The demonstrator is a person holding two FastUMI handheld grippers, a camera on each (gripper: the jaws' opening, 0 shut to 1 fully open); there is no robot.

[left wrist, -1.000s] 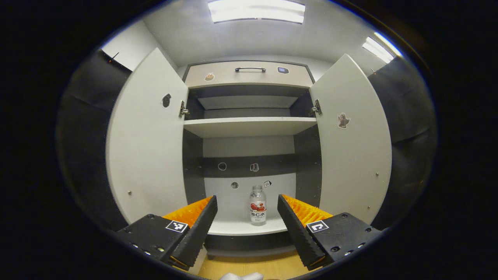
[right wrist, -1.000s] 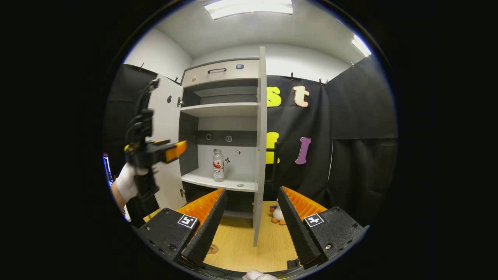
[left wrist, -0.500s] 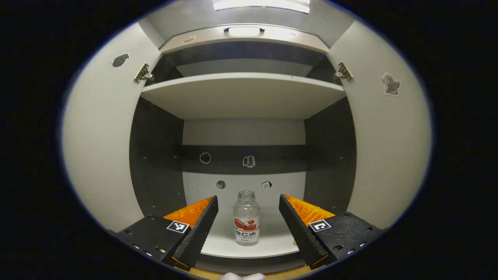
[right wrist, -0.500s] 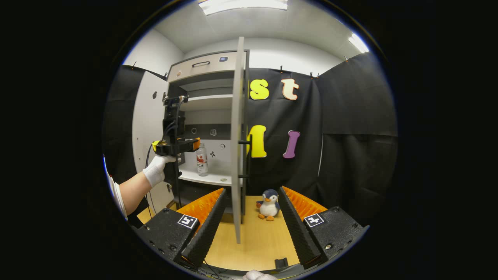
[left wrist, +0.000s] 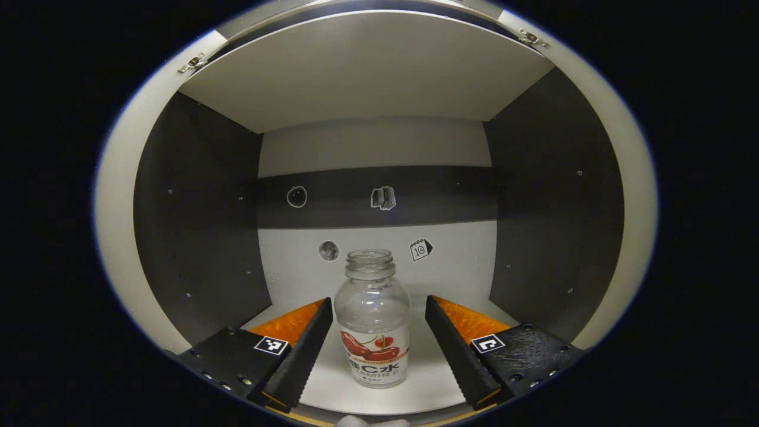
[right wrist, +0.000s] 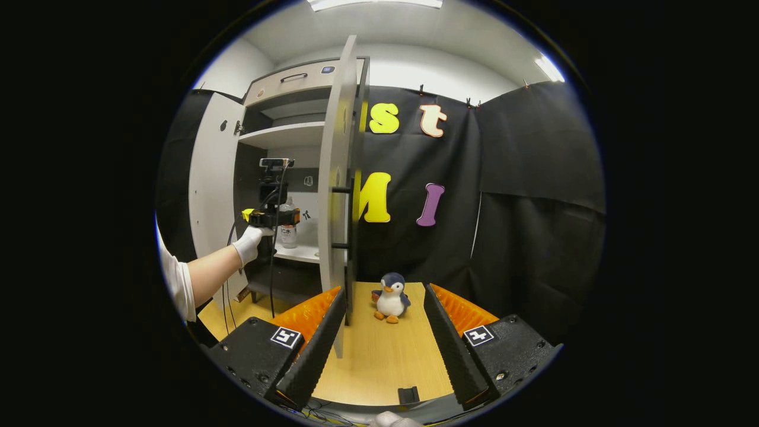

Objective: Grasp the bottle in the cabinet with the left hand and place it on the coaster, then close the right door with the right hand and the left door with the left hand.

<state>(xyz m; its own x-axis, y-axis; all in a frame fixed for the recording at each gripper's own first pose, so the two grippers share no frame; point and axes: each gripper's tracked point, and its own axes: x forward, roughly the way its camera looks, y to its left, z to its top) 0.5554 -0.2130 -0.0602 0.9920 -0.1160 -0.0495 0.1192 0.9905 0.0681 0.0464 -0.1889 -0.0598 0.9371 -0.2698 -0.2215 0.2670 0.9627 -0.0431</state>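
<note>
A clear, uncapped bottle [left wrist: 372,320] with a red fruit label stands upright on the cabinet's lower shelf [left wrist: 439,388]. My left gripper [left wrist: 378,301] is open inside the cabinet, one finger on each side of the bottle with a gap on both sides. In the right gripper view, the left gripper [right wrist: 274,217] is held by a white-gloved hand [right wrist: 249,240] at the bottle [right wrist: 289,230]. My right gripper [right wrist: 383,290] is open and holds nothing, low over the wooden floor, just right of the open right door [right wrist: 333,178]. The left door [right wrist: 207,178] also stands open.
A shelf board [left wrist: 367,65] hangs close above the bottle, with dark side walls [left wrist: 195,225] on both sides. A penguin toy [right wrist: 390,296] sits on the wooden floor [right wrist: 379,362] beyond my right gripper. A small black piece [right wrist: 406,394] lies near the floor's front edge.
My left gripper has pushed forward into the cabinet, so the bottle now stands between its fingers. The right gripper has shifted right, with the right door's edge now left of its centre.
</note>
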